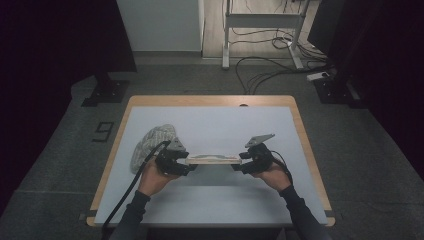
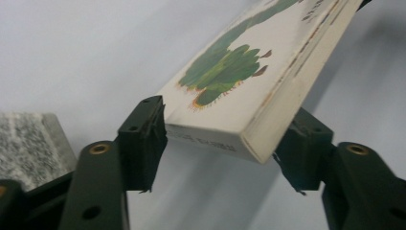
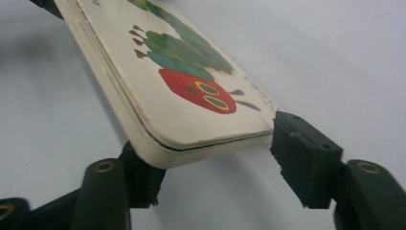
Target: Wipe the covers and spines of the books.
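A thin picture book [image 1: 215, 159] with a green and red caterpillar on its white cover hangs level just above the pale table top [image 1: 220, 125], spanning my two grippers. My left gripper [image 1: 187, 162] has the book's left end [image 2: 225, 76] between its jaws, which stand wider than the book is thick. My right gripper [image 1: 240, 162] takes the other end [image 3: 191, 91]: the book rests on its left pad [image 3: 143, 177], and a gap shows before the right pad [image 3: 301, 153]. A hand holds each gripper.
A grey speckled bundle [image 1: 152, 145] lies on the table just behind and left of my left gripper, also seen as the speckled bundle [image 2: 28, 143] at that view's left edge. The table's wooden rim [image 1: 302, 130] runs along the right. Cables and a metal frame [image 1: 260, 22] are on the floor beyond.
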The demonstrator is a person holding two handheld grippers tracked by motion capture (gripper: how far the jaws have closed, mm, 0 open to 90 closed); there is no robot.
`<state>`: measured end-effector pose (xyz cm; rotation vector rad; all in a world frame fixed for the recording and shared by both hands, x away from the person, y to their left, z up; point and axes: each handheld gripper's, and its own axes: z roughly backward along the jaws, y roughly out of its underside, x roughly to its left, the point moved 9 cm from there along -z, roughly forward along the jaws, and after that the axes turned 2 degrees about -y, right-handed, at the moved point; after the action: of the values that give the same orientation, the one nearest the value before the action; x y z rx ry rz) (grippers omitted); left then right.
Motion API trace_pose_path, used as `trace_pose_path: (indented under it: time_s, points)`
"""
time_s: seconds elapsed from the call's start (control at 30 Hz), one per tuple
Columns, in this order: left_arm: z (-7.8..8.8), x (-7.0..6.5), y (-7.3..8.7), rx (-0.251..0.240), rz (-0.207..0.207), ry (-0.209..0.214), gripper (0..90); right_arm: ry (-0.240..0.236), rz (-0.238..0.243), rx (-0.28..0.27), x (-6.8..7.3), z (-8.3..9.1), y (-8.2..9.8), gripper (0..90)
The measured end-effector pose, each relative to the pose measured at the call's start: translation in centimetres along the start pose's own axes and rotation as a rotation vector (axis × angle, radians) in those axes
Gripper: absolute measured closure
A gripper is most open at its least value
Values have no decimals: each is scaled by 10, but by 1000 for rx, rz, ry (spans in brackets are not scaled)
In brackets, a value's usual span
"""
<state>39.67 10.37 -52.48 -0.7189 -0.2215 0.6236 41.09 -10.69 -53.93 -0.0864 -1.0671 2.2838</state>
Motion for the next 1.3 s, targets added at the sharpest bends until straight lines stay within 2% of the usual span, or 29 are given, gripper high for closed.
trace_pose_path:
  time_s: [0.23,0.57,0.9,1.2,1.3]
  points:
    - [-4,-6,9,17,21,1,275,-12,-9,1,4,-3,12,307]
    - [-10,-8,25,27,72,0,153,-8,-8,7,9,-8,26,303]
    - [-20,-16,38,26,92,28,161,-1,-11,9,9,-13,39,304]
    - [-21,-20,42,6,72,22,211,-18,-5,-19,16,-12,41,302]
    - [-22,-21,44,3,70,24,221,-9,10,-16,17,-11,41,301]
